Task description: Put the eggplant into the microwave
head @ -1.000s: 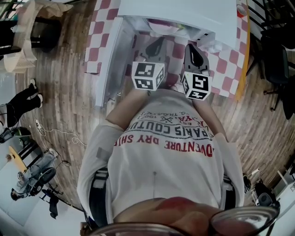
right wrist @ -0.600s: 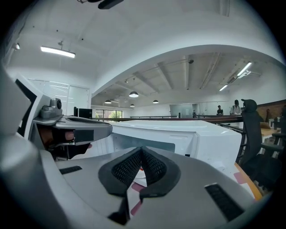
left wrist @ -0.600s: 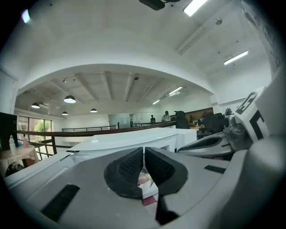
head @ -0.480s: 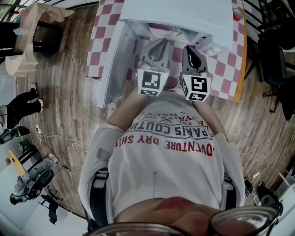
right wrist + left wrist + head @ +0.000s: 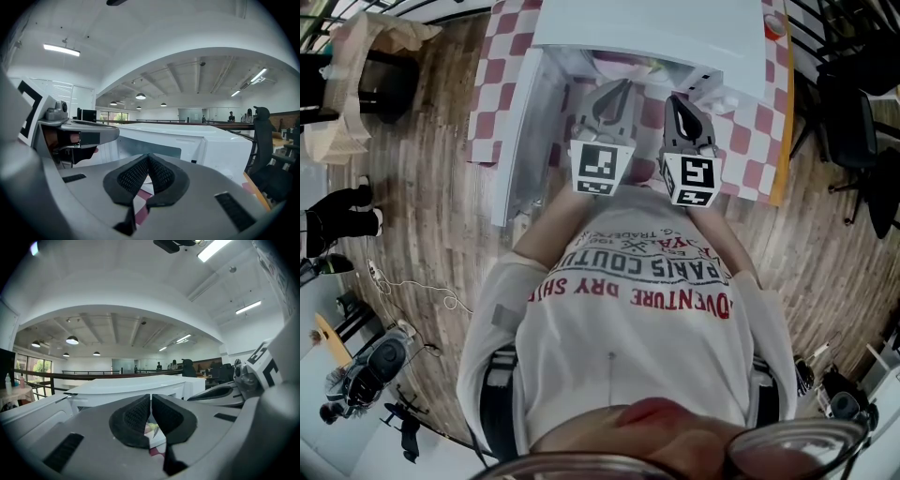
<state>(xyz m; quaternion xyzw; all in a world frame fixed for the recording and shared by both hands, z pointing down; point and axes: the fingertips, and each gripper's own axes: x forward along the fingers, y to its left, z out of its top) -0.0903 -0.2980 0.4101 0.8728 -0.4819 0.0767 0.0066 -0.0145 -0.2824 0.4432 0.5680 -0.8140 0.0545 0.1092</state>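
The white microwave (image 5: pixel 675 37) stands on the checked table, its door (image 5: pixel 520 122) swung open to the left. My left gripper (image 5: pixel 617 94) is shut and empty, level in front of the open cavity. My right gripper (image 5: pixel 677 105) hangs beside it, also shut with nothing between its pads. In the left gripper view the pads (image 5: pixel 136 416) meet in front of the microwave (image 5: pixel 126 389). The right gripper view has the pads (image 5: pixel 161 174) touching before the microwave (image 5: pixel 206 143) and its cavity. I cannot pick out the eggplant in any view.
A pink-and-white checked cloth (image 5: pixel 750 122) covers the table, with an orange edge at the right. Black office chairs (image 5: pixel 853 122) stand on the wooden floor to the right. The person's torso fills the lower half of the head view.
My left gripper has moved up toward the microwave opening and rolled, so its marker cube now faces the head camera squarely. The right gripper has stayed put.
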